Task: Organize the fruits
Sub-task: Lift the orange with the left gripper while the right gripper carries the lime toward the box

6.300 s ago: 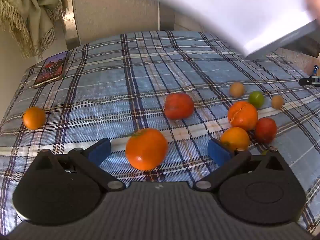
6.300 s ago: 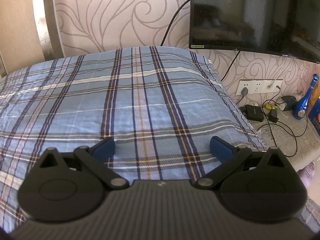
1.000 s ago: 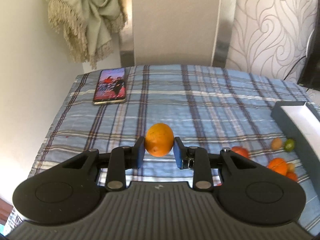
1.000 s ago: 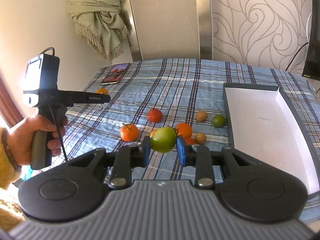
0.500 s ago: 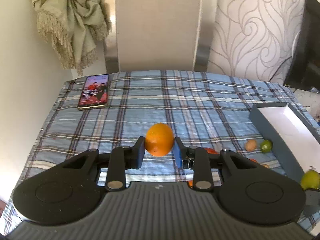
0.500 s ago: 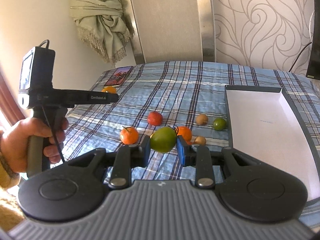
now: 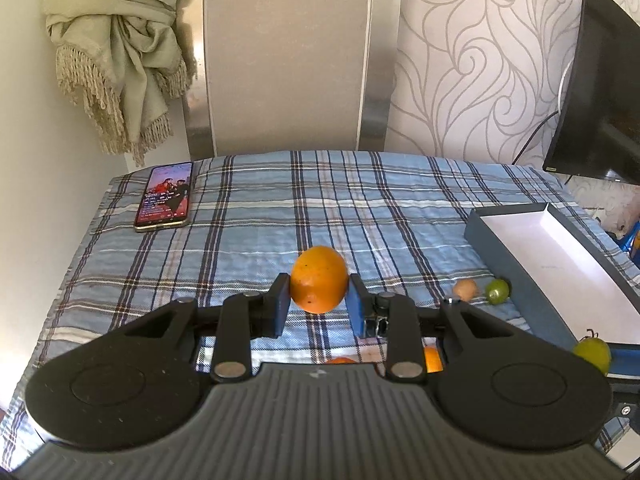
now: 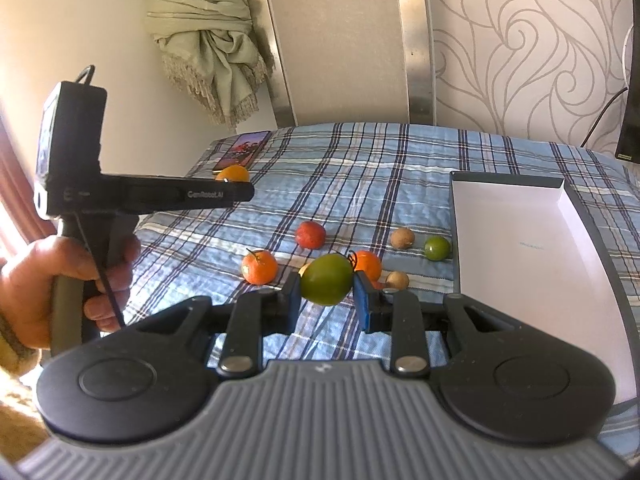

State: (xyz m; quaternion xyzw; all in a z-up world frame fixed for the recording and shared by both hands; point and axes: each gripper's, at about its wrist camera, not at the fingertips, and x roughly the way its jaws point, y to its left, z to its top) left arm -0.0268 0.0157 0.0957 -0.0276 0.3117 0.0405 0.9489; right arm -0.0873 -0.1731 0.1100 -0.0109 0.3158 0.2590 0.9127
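Left tool [image 7: 319,303] grips orange [image 7: 319,279]; right tool [image 8: 327,294] grips green fruit [image 8: 326,279]

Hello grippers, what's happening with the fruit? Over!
Left gripper shut on orange. Right gripper shut on green fruit. Tray empty, path clear.

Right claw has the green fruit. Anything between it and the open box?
Nothing visible. The green fruit is held clear above the bedspread in the right claw, and the open box lies to its right with a bare white floor. Only the box's low dark wall has to be cleared; the loose fruits lie lower, on the cloth.
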